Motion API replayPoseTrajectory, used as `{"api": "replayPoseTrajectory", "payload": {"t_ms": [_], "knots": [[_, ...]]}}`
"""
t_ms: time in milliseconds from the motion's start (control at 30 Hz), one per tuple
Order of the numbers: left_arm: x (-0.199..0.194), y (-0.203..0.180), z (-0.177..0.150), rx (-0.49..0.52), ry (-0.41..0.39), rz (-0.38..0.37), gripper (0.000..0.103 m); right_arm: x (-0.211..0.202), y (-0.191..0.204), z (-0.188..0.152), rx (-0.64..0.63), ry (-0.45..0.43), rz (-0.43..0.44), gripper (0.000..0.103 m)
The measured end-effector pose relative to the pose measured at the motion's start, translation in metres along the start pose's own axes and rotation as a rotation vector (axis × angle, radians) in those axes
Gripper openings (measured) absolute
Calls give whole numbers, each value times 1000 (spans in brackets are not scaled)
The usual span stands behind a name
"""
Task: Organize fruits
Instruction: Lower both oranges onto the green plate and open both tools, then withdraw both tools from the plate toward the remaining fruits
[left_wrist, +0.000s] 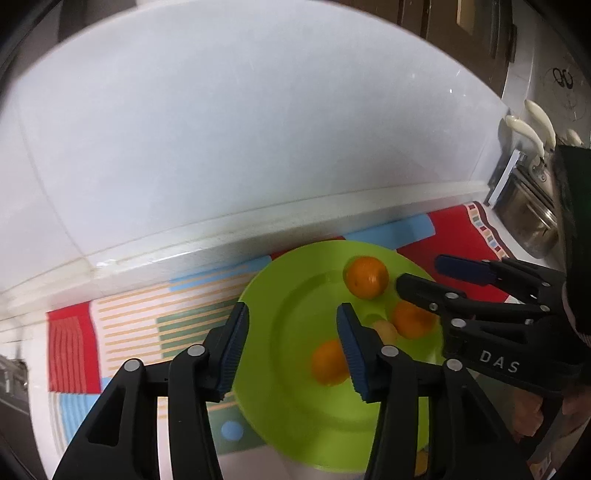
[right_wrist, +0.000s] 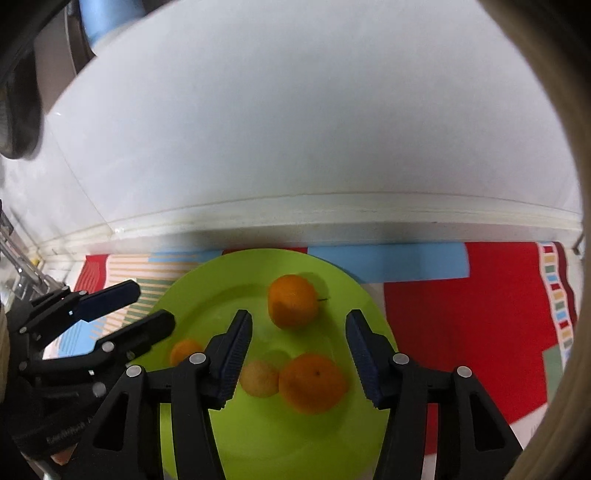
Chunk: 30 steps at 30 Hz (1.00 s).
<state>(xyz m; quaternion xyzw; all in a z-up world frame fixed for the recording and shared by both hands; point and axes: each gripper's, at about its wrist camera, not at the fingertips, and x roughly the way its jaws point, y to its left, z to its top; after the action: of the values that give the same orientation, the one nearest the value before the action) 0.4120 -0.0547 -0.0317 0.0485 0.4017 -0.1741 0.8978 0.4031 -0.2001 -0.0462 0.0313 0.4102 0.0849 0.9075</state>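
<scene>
Black linkages of the right gripper (right_wrist: 299, 354) fill the near field; its blue-padded jaws stand apart, clamped on nothing. Beyond both sets of fingers, a white tiled wall (right_wrist: 295, 129) closes the scene, with a patterned mat (right_wrist: 461, 314) laid on the counter beneath it. On the mat sits a green plate (right_wrist: 221, 443), probably chosen as the collecting point for the fruit. Left gripper (left_wrist: 291, 347), likewise spread and empty, hangs over the plate's left part, with the right gripper reaching in from its right side.

Between the right jaws and just past their tips lies the far orange (right_wrist: 293, 301); a near orange (right_wrist: 312, 382) rests between the same fingers, closer to the camera, touching or almost touching a small pale fruit (right_wrist: 259, 378) beside the left finger. A fourth orange (right_wrist: 184, 350) sits outside that finger, partly hidden behind the left gripper's right finger in the left view. All four fruits lie on the plate, apparently released there.
</scene>
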Motion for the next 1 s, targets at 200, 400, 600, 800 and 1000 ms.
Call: {"api": "replayPoseTrajectory", "payload": {"t_ms": [200, 400, 600, 800, 1000], "knots": [[-44, -5, -12, 0, -61, -3, 57, -45, 14, -15, -34, -78, -42, 54], [-92, -16, -26, 36, -135, 9, 67, -95, 24, -37, -36, -136, -50, 59], [-133, -26, -40, 62, -195, 12, 73, -133, 32, -60, -21, -174, -47, 60], [-166, -33, -59, 72, -240, 33, 80, -165, 42, -81, -13, -210, -52, 67], [-186, -31, -80, 58, -252, 41, 81, -184, 51, -93, -20, -250, -80, 67]]}}
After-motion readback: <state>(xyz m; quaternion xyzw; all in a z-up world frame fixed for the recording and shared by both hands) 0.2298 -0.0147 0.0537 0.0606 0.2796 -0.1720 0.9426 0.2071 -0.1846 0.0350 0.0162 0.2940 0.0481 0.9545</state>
